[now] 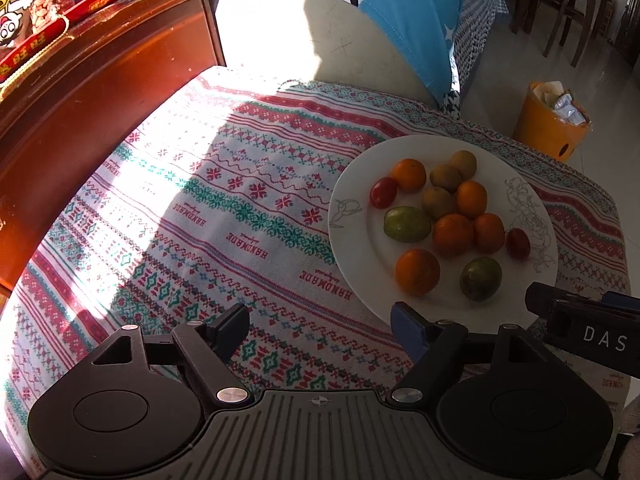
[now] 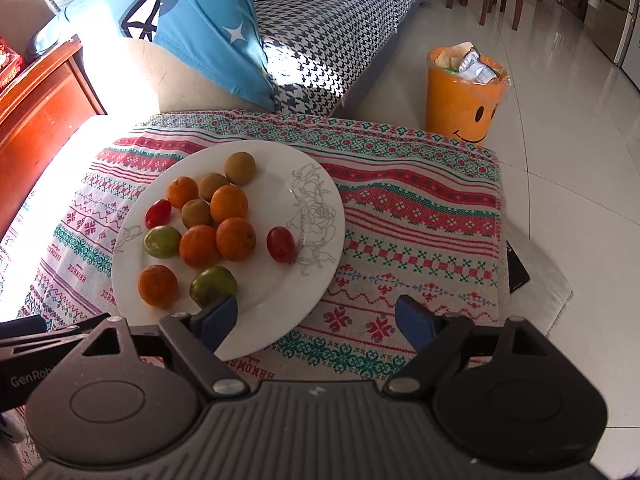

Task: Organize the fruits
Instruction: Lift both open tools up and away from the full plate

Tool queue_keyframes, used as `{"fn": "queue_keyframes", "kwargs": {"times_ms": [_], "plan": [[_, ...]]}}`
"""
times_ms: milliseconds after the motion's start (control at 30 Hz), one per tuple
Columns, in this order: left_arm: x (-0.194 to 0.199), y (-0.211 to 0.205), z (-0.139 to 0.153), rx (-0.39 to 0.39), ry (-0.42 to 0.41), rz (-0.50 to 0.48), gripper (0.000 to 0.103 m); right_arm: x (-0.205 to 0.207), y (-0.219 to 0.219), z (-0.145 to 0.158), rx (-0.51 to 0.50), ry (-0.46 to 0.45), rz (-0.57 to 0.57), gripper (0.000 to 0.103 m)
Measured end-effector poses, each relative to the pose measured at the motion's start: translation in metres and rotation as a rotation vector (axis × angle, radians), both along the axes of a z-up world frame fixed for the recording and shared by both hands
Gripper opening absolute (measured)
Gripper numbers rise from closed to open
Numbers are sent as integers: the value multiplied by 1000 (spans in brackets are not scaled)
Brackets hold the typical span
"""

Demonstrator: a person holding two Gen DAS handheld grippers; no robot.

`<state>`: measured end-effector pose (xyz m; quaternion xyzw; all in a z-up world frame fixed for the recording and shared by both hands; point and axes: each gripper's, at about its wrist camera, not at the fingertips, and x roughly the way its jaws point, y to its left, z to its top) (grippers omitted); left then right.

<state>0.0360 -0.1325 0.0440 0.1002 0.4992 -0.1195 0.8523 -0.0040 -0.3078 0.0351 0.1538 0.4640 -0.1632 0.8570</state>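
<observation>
Both grippers hang over the near edge of the cloth [image 2: 400, 208], fingers spread wide and holding nothing: left gripper [image 1: 320, 330], right gripper [image 2: 316, 322]. All fruit [image 2: 208, 228] lies mixed on the plate [image 2: 280, 304], left of centre; none lies on the cloth. Whether sorting is ahead or over, we cannot tell. For any pick, we close across a fruit's widest part, lightly on the tomatoes [image 2: 281, 244], which may roll. Clustered oranges [image 2: 236, 238] crowd the fingers. Beyond stand a bin [image 2: 464, 96], sofa [image 2: 328, 32] and cabinet [image 1: 100, 92].
</observation>
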Motion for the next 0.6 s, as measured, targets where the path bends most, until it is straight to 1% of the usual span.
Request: {"fn": "queue_keyframes", "kwargs": {"times_ms": [100,300,600], "plan": [[2,0,-7,8,33,19,79,1,6,-4,-15,17,11,86],[3,0,-6,17,33,47,79,2,10,-6,-28,23,8,87],[2,-4,-6,36,20,36,80,3,13,-7,-28,25,16,89]]}}
